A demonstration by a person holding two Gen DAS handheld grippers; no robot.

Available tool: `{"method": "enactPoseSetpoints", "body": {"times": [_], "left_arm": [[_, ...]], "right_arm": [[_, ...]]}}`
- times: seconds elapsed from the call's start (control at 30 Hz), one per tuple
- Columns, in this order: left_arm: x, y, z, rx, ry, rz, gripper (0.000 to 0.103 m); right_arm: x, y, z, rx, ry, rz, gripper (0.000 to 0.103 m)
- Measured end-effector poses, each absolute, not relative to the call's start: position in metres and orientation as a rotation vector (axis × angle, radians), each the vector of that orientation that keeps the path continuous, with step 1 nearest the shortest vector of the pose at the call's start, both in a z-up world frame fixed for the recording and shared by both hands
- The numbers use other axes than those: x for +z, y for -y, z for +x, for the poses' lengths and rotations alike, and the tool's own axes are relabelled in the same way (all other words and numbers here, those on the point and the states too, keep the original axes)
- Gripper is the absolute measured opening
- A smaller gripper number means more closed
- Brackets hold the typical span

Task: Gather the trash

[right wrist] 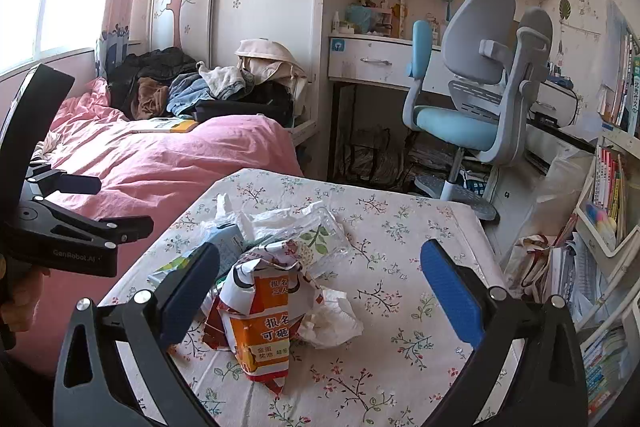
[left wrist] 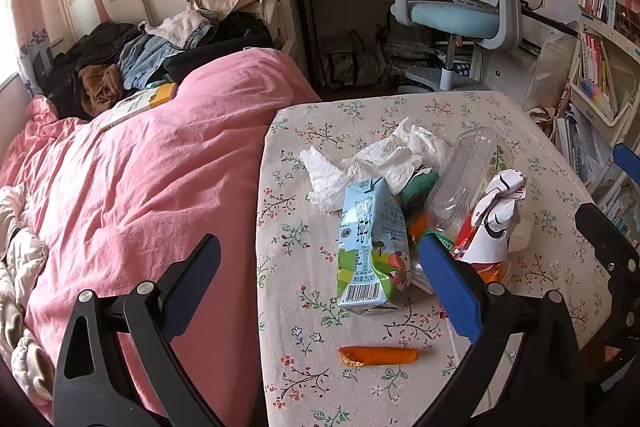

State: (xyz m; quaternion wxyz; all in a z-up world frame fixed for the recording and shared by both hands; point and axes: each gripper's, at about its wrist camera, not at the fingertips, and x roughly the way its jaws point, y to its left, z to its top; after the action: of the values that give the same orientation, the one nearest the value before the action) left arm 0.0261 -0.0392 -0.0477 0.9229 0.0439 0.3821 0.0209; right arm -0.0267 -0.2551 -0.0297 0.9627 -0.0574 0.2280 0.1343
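Note:
Trash lies on the flowered table [left wrist: 532, 267]: a crushed blue milk carton [left wrist: 372, 247], white tissue [left wrist: 376, 159], a clear plastic container [left wrist: 468, 171], an orange-and-white paper bag [left wrist: 492, 223] and an orange peel [left wrist: 378, 355]. My left gripper [left wrist: 320, 283] is open, just short of the carton. In the right wrist view, the paper bag [right wrist: 264, 311], a crumpled tissue [right wrist: 332, 319], the plastic container [right wrist: 320, 239] and the carton [right wrist: 226, 243] lie ahead on the table [right wrist: 432, 235]. My right gripper [right wrist: 320, 291] is open above the bag, apart from it.
A bed with a pink quilt [left wrist: 140, 187] borders the table's left side, with clothes [left wrist: 132, 59] piled at its far end. A blue-grey desk chair [left wrist: 468, 3] and a desk stand beyond. Shelves with books [right wrist: 612, 187] run along the right.

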Motion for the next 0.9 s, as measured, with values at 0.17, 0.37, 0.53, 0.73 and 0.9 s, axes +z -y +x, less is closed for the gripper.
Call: {"method": "enactPoseSetpoints", "body": {"times": [0.17,0.37,0.53,0.73,0.9], "left_arm": [[-0.047,0.040,0.026,0.042,-0.786,0.090,0.096],[-0.046,0.040,0.027,0.042,-0.787,0.089,0.096],[-0.047,0.040,0.027,0.044,-0.791,0.087,0.096],[-0.054,0.036,0.022,0.047,-0.802,0.092,0.096],[-0.059,0.029,0.028,0.043,-0.835,0.071,0.096]], "right_arm": [[-0.031,0.256,-0.025,0.279,-0.481,-0.112,0.096],[-0.031,0.256,-0.026,0.278,-0.482,-0.114,0.096],[-0.033,0.258,-0.024,0.260,-0.489,-0.131,0.096],[-0.035,0.274,-0.020,0.233,-0.518,-0.101,0.096],[-0.036,0.286,-0.017,0.239,-0.556,-0.079,0.096]]}}
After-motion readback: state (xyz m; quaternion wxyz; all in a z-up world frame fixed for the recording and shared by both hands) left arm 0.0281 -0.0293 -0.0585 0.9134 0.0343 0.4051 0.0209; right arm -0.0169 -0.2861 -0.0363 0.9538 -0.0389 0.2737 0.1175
